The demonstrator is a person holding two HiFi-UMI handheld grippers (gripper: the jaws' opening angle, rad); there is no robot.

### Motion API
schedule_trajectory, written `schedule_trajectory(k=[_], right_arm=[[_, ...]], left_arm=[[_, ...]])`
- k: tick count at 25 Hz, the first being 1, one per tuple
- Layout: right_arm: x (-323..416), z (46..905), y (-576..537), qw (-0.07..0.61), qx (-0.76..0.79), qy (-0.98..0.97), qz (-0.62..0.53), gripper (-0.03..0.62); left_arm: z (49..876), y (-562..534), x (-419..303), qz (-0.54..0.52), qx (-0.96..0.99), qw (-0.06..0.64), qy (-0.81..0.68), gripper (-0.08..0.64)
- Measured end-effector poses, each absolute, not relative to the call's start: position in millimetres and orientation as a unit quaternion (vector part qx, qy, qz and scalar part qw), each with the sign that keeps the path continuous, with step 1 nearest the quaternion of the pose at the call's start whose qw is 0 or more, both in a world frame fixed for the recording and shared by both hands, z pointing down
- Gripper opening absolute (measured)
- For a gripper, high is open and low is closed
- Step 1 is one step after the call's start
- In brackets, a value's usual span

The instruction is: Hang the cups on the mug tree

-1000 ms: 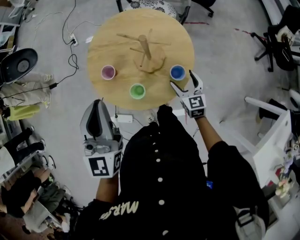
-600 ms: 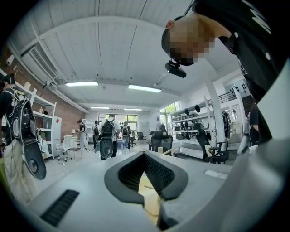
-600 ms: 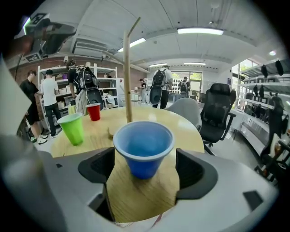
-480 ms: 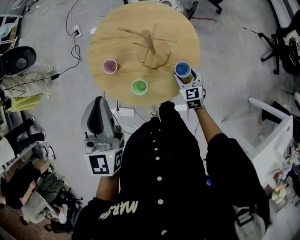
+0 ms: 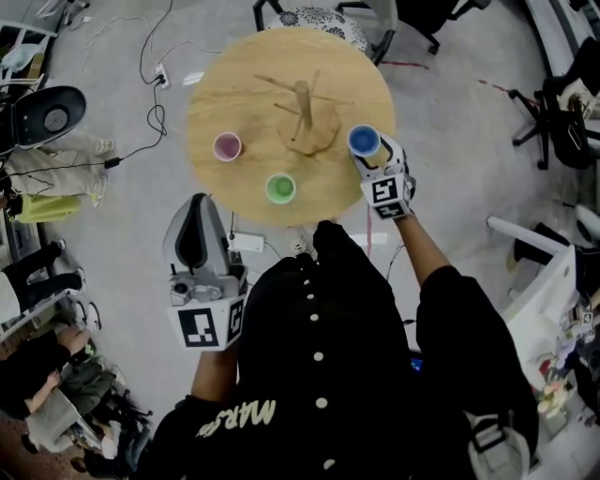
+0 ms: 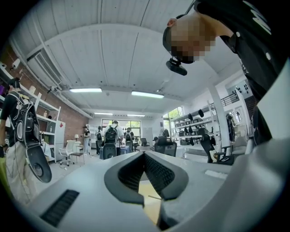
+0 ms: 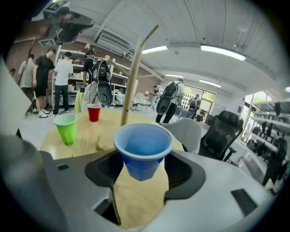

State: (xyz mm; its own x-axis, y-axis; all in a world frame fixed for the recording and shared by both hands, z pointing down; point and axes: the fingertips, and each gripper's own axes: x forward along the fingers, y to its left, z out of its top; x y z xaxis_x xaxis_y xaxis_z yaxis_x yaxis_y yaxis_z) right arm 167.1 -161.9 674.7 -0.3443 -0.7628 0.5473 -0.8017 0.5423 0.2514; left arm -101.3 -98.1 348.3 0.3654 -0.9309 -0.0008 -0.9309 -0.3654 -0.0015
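A round wooden table (image 5: pixel 234 94) carries a wooden mug tree (image 5: pixel 302 108) with bare pegs. A pink cup (image 5: pixel 227 145) and a green cup (image 5: pixel 280 187) stand upright on its near side. My right gripper (image 5: pixel 367 155) is at the table's right edge, its jaws closing on the blue cup (image 5: pixel 364 141). In the right gripper view the blue cup (image 7: pixel 142 147) sits upright between the pads, which touch its sides, with the green cup (image 7: pixel 66 128) and the tree's pole (image 7: pixel 133 77) beyond. My left gripper (image 5: pixel 197 208) is shut and empty, held low, off the table's near edge.
Cables and a power strip (image 5: pixel 155 75) lie on the floor left of the table. Office chairs (image 5: pixel 553 94) stand at the right, another chair (image 5: pixel 319 14) behind the table. White furniture (image 5: pixel 544 281) is at the near right; bags and clutter (image 5: pixel 47 178) are at the left.
My right gripper moved forward around the blue cup and narrowed its jaws onto it. The cup now sits a little nearer the mug tree. The left gripper has stayed put.
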Motion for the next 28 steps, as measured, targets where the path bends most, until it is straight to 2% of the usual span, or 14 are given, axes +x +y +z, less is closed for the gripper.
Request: schedule_trajectory(k=[12,21,28], right_arm=[[141.5,542.9,-275.4,0.346,0.405,-0.824,-0.192,0.279],[118.2,529.6,-295.8,0.404,0.336,-0.805,-0.276,0.279],[86.8,518.0,-281.1,0.431,0.253,-0.768,-0.400,0.281]], left_arm=[[298.3,-78.8,-126.0,0.029,-0.804,0.066,0.590,-0.006],[285.9,-70.7,-141.8,0.039,-0.790,0.077,0.607,-0.006],[285.7,-65.1,-141.8,0.044,-0.787,0.068,0.611,-0.006]])
